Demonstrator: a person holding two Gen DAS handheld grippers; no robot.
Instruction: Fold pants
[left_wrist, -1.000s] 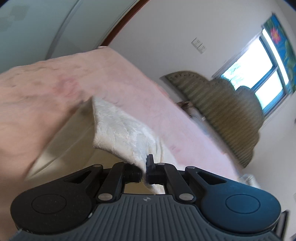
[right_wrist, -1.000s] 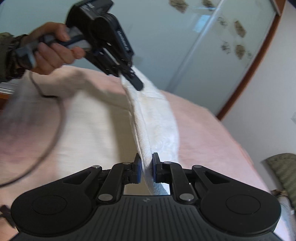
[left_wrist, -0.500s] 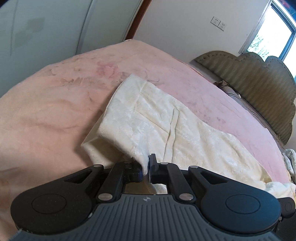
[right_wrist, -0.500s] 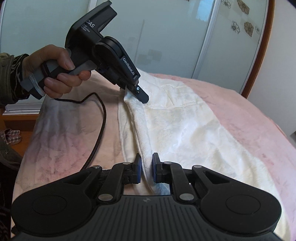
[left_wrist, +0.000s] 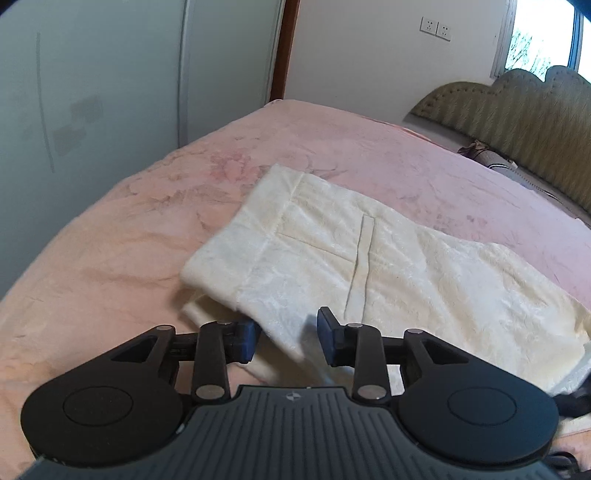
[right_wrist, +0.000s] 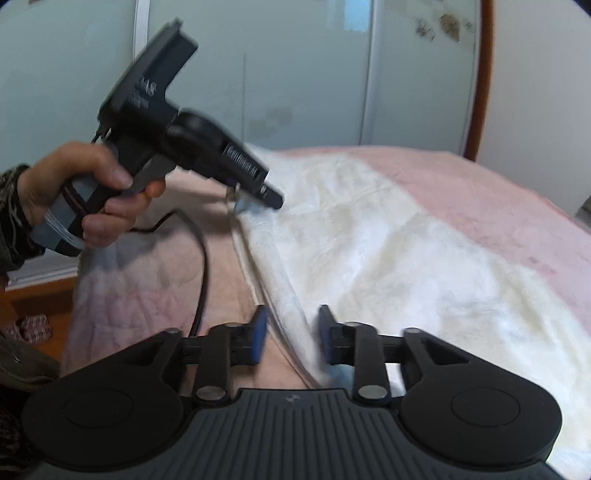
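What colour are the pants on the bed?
Cream white, with a faint embossed texture; the pants show best in the left wrist view.

The cream pants (left_wrist: 369, 266) run off the right edge of the left wrist view, their legs unseen. In the right wrist view the left gripper (right_wrist: 255, 201) is motion-blurred, its lettering unreadable, and its fingertips cannot be told apart against the cloth.

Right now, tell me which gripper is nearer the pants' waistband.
Left. The left gripper sits at the waistband corner, jaws opening with cloth between them. The right gripper is further along the pants edge, away from the waistband, also opening.
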